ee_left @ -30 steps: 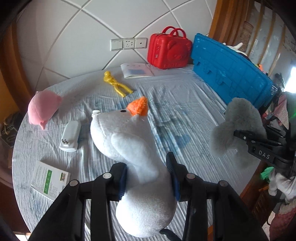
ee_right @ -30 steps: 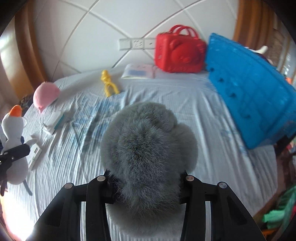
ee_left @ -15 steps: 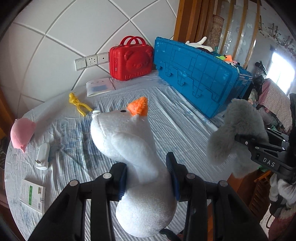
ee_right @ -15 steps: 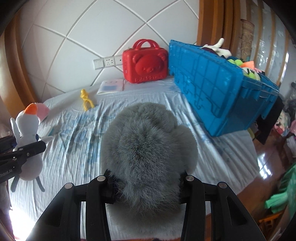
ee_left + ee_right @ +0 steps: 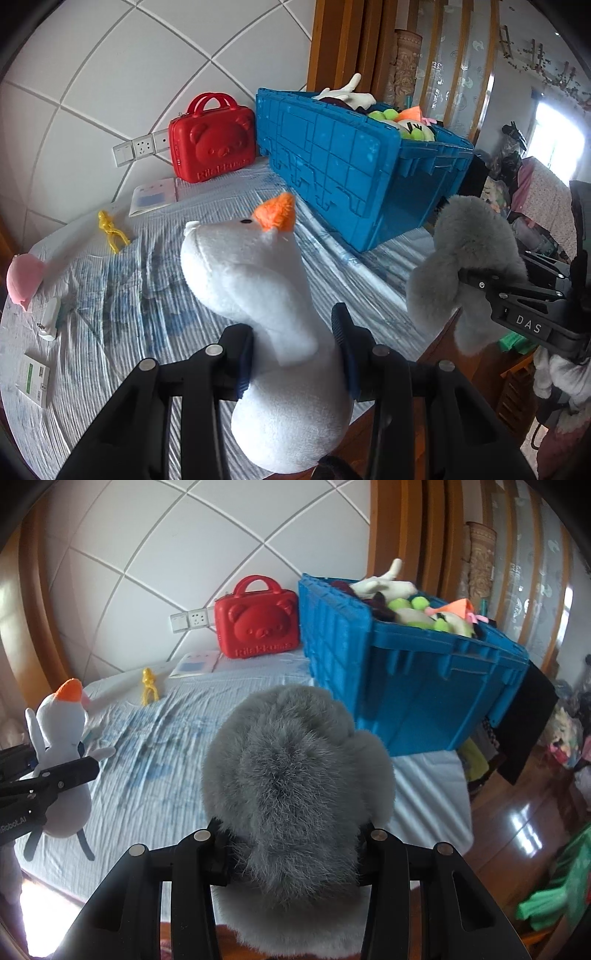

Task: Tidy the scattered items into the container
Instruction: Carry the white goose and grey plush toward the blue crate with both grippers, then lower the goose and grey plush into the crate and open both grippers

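Striped pale-blue bedsheet point(image 5: 122, 295), wrinkled across a bed set against a white quilted wall panel point(image 5: 92, 92), with wooden trim and glossy wood floor point(image 5: 517, 812) beyond the mattress edge. Seen at the far side of the bed: large blue ribbed plastic crate point(image 5: 332, 162), open-topped and heaped with soft toys point(image 5: 413, 609) in white, lime green and orange; beside it, touching the wall, a red hard-shell bear-face case point(image 5: 214, 147). Left scattered on the sheet: a small yellow plastic figure point(image 5: 110, 230), a thin white booklet point(image 5: 153, 194), a pink plush lump point(image 5: 24, 280) at the bed's edge, a white plug-like gadget point(image 5: 50, 319) and a green-and-white carton point(image 5: 33, 378). Raised clear of the sheet, left gripper point(image 5: 295, 350) clenched on a white plush snowman with an orange carrot nose point(image 5: 258, 280); right gripper point(image 5: 291, 849) clamped on a grey fluffy plush toy point(image 5: 295, 775), short of the crate's near wall. Open sheet between both toys and the crate; bed's corner and bare floor off to the right.
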Demonstrator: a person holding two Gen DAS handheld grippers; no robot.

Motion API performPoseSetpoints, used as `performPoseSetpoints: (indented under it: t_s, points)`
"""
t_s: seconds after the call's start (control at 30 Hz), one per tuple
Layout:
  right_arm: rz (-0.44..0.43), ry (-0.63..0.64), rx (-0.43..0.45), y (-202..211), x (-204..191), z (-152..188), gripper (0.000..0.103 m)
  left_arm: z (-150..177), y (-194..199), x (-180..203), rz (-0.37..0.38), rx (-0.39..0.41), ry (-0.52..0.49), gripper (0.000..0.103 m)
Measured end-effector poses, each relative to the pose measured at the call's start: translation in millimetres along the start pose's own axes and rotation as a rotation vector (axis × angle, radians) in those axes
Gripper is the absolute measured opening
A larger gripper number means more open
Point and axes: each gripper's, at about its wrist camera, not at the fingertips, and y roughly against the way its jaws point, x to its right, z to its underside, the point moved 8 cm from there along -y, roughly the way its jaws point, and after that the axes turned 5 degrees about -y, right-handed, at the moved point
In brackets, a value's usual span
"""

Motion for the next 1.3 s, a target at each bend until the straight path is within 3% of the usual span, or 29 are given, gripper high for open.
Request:
performPoseSetpoints:
  t_s: [0.23,0.5,0.83,1.03,1.3]
  points:
    - [0.002,-0.044,-0.011,0,56,6,0.042,-18,-18,47,0.013,-0.015,-0.058,0.038]
    - [0.045,-0.066,0.023,1,107,-19,0.042,-72,-49,82,0.065,0.031,-0.118,0.038]
    - [0.114,-0.039,0.106,1,165,-105,0.042,-187,-93,118,0.137,0.132,-0.158,0.038]
    - [0.093,-0.043,0.155,-5,202,-158,0.042,-252,-116,134,0.1,0.176,-0.162,0.038]
    - [-0.012,0.05,0.21,-49,263,-243,0.042,-324,-171,140,-0.041,0.189,-0.075,0.038]
